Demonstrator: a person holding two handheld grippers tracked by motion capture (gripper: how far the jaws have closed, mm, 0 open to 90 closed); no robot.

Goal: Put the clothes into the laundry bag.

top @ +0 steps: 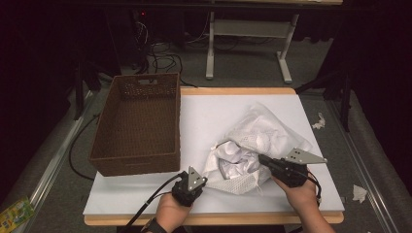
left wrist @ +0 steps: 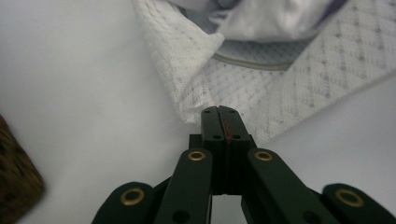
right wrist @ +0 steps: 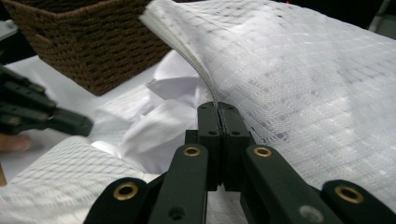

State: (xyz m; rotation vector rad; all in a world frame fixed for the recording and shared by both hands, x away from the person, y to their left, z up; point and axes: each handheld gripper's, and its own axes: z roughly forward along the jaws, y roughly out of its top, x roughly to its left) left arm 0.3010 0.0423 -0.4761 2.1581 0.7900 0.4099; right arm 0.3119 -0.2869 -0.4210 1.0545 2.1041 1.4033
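We see our left hand point(top: 171, 213) at about six o'clock on the table, gripping the left gripper point(top: 190, 185), which points toward one o'clock with its jaws pressed together and nothing between them. Our right hand point(top: 301, 193) sits near four o'clock, holding the right gripper point(top: 262, 159) aimed toward ten o'clock, its jaws clamped on a fold of white mesh. Both forearms enter from the bottom edge.
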